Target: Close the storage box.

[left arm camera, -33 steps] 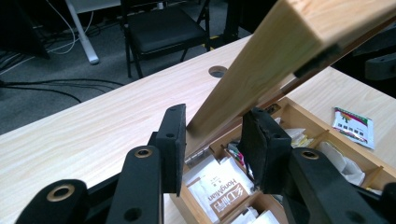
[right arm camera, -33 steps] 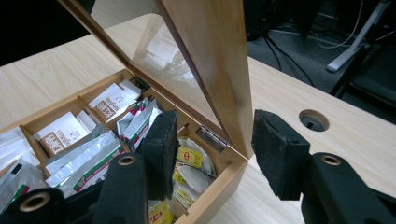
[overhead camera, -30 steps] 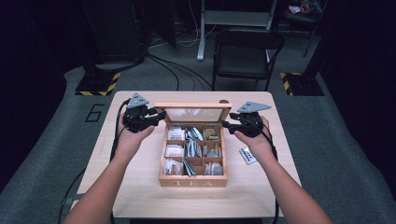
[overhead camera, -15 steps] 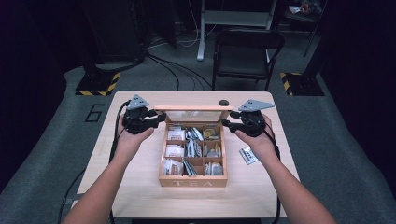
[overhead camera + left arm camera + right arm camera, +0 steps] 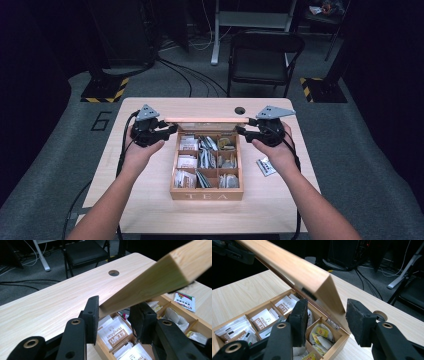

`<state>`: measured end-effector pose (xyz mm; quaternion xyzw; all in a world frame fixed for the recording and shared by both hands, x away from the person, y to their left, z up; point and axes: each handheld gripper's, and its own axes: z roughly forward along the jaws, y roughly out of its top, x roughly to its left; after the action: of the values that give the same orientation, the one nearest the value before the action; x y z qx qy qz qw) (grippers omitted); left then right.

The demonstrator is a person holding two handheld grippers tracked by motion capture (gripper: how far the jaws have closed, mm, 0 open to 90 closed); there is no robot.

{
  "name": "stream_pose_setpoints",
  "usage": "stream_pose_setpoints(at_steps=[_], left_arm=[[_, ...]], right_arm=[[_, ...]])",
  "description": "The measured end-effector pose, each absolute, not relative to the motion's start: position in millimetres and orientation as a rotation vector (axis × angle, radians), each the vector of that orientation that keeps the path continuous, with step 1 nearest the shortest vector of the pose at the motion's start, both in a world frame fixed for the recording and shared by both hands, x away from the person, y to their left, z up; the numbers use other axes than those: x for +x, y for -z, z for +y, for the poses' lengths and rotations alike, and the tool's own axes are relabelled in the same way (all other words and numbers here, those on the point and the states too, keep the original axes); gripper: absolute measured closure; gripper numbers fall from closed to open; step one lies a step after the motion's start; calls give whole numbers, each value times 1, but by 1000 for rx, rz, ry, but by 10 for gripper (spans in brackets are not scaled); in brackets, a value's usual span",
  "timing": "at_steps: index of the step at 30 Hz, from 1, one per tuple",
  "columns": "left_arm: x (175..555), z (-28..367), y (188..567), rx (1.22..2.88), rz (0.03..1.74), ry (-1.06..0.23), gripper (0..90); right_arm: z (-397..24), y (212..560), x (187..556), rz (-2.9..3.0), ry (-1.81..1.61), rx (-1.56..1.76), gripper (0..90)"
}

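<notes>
the tea box [image 5: 206,189] sits mid-worktop; its lid [image 5: 206,120] stands raised. the left gripper [image 5: 169,131] pinches one lid end, the right gripper [image 5: 243,131] hangs half-open beside the other — both should move evenly, sparing the hinges.

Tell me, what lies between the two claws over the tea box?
In the high view, the raised wooden lid spans from the left claw to the right claw, above the tea box.
</notes>
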<state>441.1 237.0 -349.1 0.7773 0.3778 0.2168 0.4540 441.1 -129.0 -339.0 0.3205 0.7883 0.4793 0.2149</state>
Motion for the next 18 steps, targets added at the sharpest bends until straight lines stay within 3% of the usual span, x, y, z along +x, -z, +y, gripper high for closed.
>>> stream_pose_setpoints(at_steps=[18], left_arm=[[420, 239, 365, 1942, 918, -511, 587]], right_arm=[[-132, 338, 413, 2231, -1319, 809, 491]])
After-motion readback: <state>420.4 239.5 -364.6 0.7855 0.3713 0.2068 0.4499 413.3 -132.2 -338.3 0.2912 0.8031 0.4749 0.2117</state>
